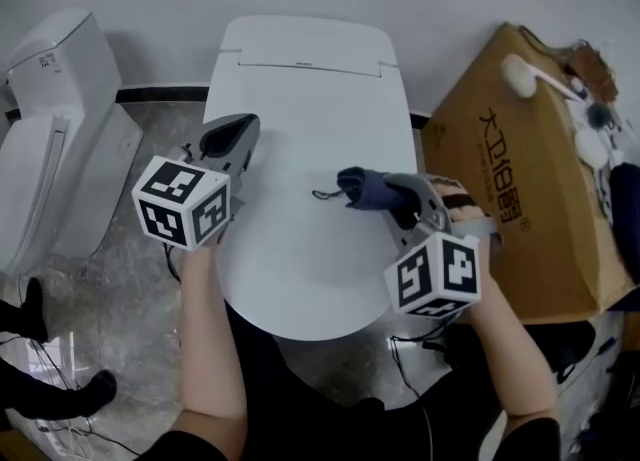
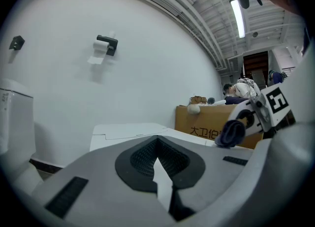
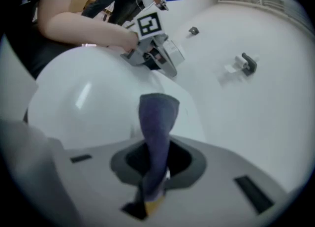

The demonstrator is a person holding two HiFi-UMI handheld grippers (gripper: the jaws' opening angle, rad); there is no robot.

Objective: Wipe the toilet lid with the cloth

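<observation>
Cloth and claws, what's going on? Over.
Right claw shut on cloth, over toilet lid. Left claw shut, empty. Nothing blocking.

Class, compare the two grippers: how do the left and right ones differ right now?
The right gripper is shut on the dark blue cloth; the left gripper is shut on nothing. The right one is over the toilet lid's right side, the left at its left edge. Each carries a marker cube.
</observation>
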